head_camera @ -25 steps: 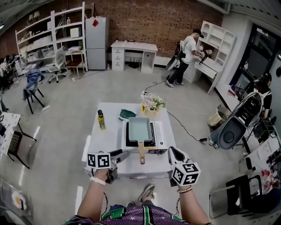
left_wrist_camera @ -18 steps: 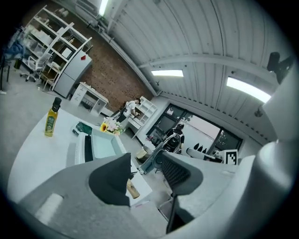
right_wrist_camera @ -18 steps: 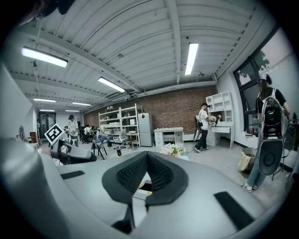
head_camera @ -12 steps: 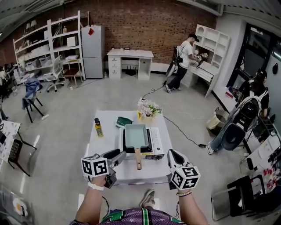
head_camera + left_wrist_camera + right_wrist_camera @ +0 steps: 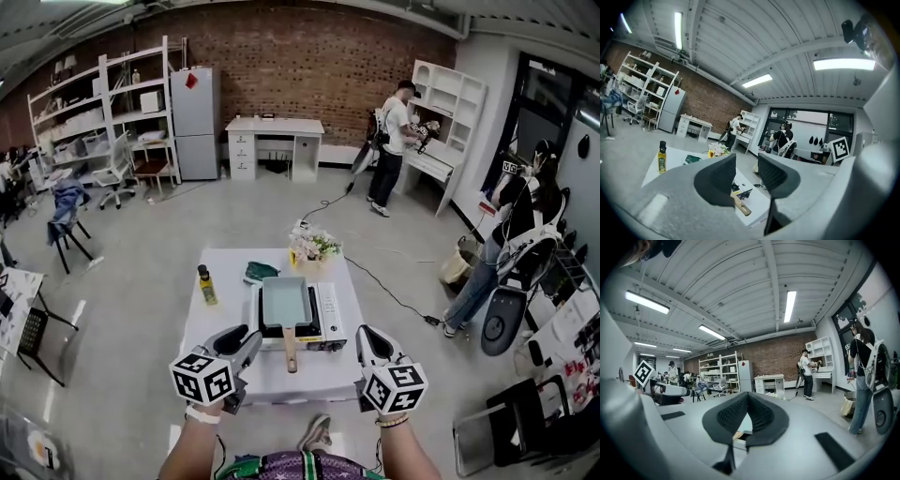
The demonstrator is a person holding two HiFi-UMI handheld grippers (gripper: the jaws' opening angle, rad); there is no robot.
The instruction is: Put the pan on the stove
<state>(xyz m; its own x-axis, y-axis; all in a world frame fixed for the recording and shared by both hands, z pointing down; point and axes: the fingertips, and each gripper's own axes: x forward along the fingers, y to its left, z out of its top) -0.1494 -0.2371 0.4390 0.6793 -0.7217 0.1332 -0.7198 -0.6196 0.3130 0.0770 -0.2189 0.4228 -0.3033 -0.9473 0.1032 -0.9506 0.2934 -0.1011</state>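
Head view, with both gripper views. The pan [image 5: 286, 302] – teal, rectangular – sat on the stove [image 5: 329, 315] at the middle of the white table [image 5: 221, 314], its wooden handle [image 5: 289, 349] pointing toward the near edge. A bottle [image 5: 203, 284] stood to the left of the stove; a green cloth [image 5: 260, 272] and flowers [image 5: 312, 246] lay beyond it at the far side. The left gripper [image 5: 246, 339] was held at the near edge, left of the handle and apart from it; its jaws stood partly open, had just been closing, and had nothing between them. The right gripper [image 5: 366, 337] was held at the near right corner, clear of the stove – its jaw tips met and gripped nothing.
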